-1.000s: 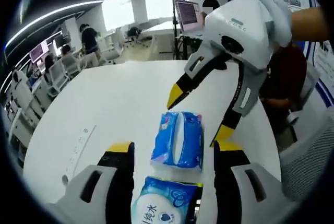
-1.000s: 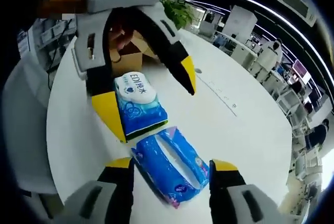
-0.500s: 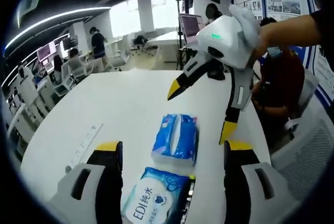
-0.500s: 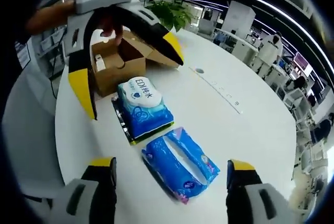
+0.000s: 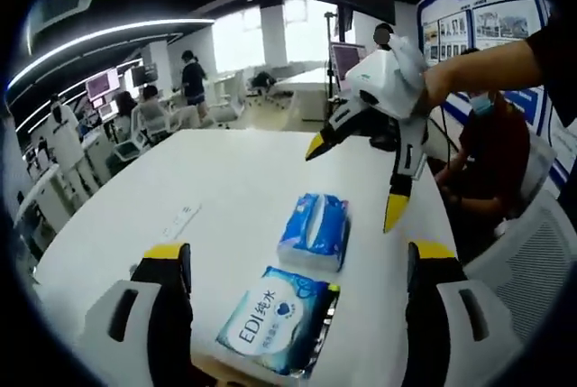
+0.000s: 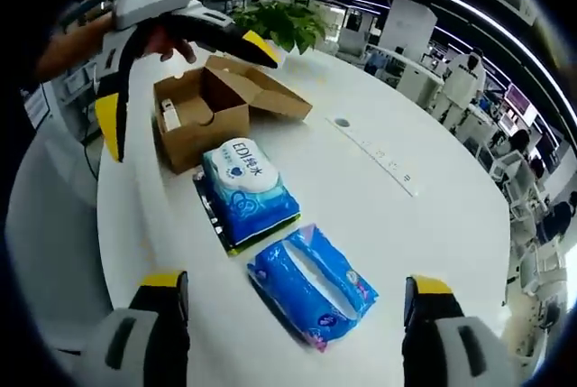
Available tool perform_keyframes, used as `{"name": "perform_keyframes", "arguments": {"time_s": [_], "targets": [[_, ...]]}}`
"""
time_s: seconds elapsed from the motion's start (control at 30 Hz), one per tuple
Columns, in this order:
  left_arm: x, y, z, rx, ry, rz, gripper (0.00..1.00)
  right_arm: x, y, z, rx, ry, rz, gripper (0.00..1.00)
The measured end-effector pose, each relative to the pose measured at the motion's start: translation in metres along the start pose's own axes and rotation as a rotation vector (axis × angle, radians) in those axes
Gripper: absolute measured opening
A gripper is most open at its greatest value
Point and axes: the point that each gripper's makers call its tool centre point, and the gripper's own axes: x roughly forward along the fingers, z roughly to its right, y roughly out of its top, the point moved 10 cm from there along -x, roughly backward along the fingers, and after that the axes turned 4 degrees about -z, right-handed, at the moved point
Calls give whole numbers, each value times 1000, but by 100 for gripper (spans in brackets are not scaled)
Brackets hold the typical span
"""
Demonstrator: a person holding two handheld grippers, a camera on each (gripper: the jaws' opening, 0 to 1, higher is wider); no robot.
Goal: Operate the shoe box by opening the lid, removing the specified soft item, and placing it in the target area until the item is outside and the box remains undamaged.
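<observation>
an open-plan office surrounds the round white table. the left gripper and right gripper both hover spread and empty. a blue soft tissue pack lies beside the blue-white wipes packet, near the open brown cardboard shoe box.

2 soft packs, the wipes pack and the blue tissue pack, are lying just apart on the white table, blocking the near path to the open box, while bare tabletop is stretching right.
</observation>
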Motion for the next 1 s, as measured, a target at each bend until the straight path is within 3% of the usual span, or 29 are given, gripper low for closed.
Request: {"name": "perform_keyframes", "arguments": {"time_s": [0.2, 0.37, 0.6, 0.73, 1.0], "targets": [[-22, -1, -1, -44, 32, 39, 99, -2, 10, -2, -21, 6, -11, 100], [-37, -6, 1, -30, 51, 32, 99, -3, 19, -4, -51, 8, -25, 100], [-61, -15, 0, -70, 96, 63, 99, -4, 36, -8, -61, 27, 3, 100], [-72, -23, 2, -71, 117, 50, 99, -3, 45, -11, -75, 39, 11, 100], [-106, -29, 7, -116, 182, 95, 99, 2, 65, -22, -96, 72, 50, 100]]}}
